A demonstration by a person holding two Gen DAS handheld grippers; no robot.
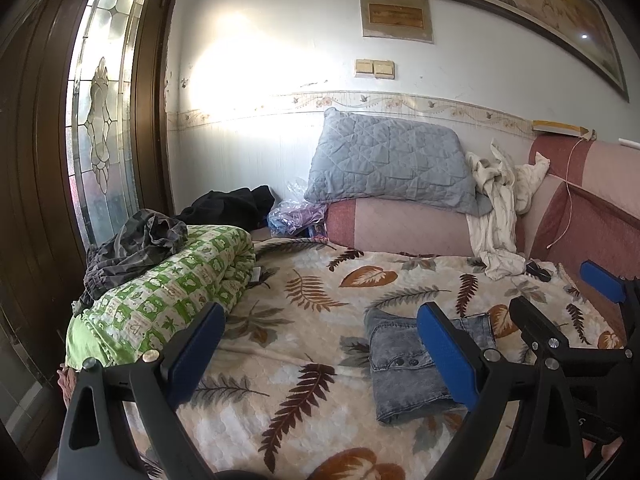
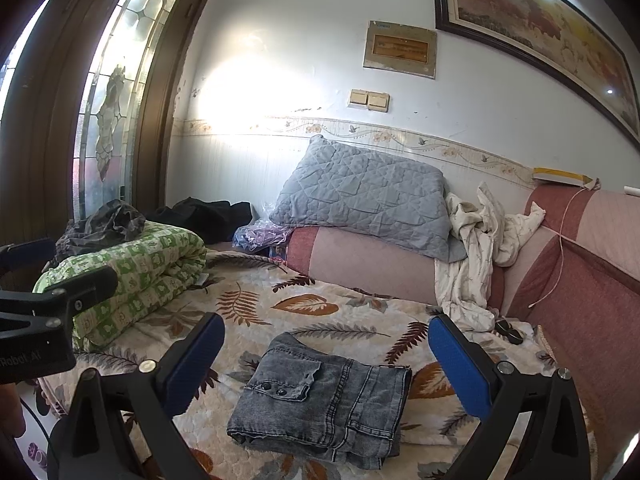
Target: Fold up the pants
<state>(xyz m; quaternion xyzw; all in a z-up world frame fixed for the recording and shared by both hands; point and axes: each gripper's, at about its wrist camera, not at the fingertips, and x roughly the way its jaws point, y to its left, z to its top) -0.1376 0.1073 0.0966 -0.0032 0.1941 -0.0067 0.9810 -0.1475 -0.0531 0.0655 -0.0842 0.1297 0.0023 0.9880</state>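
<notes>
The grey denim pants (image 2: pixel 324 396) lie folded into a compact rectangle on the leaf-patterned bedspread (image 2: pixel 320 312). In the left wrist view the pants (image 1: pixel 404 368) sit to the right, partly behind a finger. My left gripper (image 1: pixel 320 348) is open and empty, held above the bedspread (image 1: pixel 280 360) to the left of the pants. My right gripper (image 2: pixel 326 364) is open and empty, hovering just above and in front of the folded pants. The right gripper also shows at the right edge of the left wrist view (image 1: pixel 572 304).
A rolled green checked quilt (image 2: pixel 132 276) with dark clothes on it lies at the left. A grey pillow (image 2: pixel 360 200) rests on a pink bolster (image 2: pixel 360 264) at the back. White clothing (image 2: pixel 476 248) is draped by the sofa back. A wooden door with a glass panel (image 2: pixel 116 92) stands at the left.
</notes>
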